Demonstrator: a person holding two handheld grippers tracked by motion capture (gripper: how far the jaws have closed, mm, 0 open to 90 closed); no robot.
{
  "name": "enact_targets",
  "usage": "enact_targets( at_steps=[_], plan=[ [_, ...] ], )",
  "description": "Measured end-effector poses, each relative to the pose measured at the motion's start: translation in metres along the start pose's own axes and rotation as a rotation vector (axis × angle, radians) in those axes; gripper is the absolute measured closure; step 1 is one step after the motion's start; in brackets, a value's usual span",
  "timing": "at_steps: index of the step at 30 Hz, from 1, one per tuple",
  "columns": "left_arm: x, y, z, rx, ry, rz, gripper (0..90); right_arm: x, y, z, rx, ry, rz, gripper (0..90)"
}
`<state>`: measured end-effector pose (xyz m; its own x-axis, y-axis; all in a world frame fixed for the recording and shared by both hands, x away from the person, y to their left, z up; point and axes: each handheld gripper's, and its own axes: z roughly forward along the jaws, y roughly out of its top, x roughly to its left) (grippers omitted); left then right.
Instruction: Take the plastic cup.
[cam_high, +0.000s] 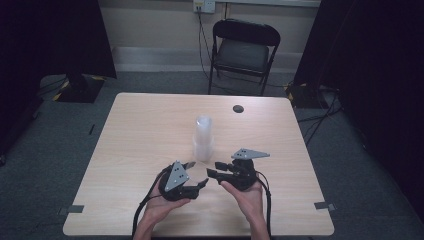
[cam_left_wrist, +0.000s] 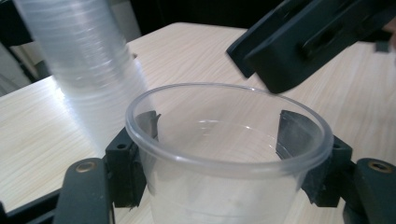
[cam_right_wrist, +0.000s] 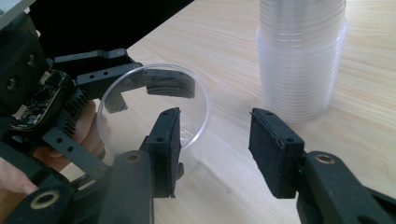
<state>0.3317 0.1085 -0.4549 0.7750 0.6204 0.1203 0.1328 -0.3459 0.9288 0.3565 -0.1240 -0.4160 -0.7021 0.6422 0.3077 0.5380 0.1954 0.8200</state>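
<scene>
Both tools are matte black, left tool (cam_high: 192, 176) and right tool (cam_high: 216, 169), each topped with a grey triangular plate, black cables trailing, brass-coloured pivot screws.

Both hands are low on the table (cam_high: 150, 130), left gripper (cam_high: 198, 175) and right gripper (cam_high: 214, 169) tips almost meeting just below the clear cup stack (cam_high: 203, 139).

High view: overhead from the person's side, facing forward and down over the whole table (cam_high: 150, 120). Gripper views: way closer, low over the tabletop. All three catching the cup stack (cam_high: 203, 139) (cam_left_wrist: 88, 70) (cam_right_wrist: 299, 56).
</scene>
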Motion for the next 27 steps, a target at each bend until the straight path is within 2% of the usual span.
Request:
enact_targets(
  at_steps=[4, 10, 14, 19, 27],
  plan=[
    [0.004, -0.002, -0.004, -0.004, 0.016, -0.014, 30.2, 0.001, 0.000, -0.002, -0.019, -0.004, -0.003, 52.9],
    [0.015, -0.005, -0.011, -0.027, 0.022, -0.082, 30.8, 0.001, -0.002, -0.005, -0.022, -0.009, 0.005, 52.6],
    [0.021, -0.006, -0.015, -0.031, 0.032, -0.110, 31.0, 0.000, -0.004, -0.006, -0.021, -0.015, 0.008, 52.5],
    [0.030, -0.007, -0.023, -0.056, 0.054, -0.147, 31.2, -0.002, -0.011, -0.008, -0.034, -0.024, 0.004, 52.1],
    [0.046, -0.009, -0.031, -0.056, 0.107, -0.190, 31.2, -0.005, -0.024, -0.009, -0.051, -0.025, 0.014, 52.0]
  ],
)
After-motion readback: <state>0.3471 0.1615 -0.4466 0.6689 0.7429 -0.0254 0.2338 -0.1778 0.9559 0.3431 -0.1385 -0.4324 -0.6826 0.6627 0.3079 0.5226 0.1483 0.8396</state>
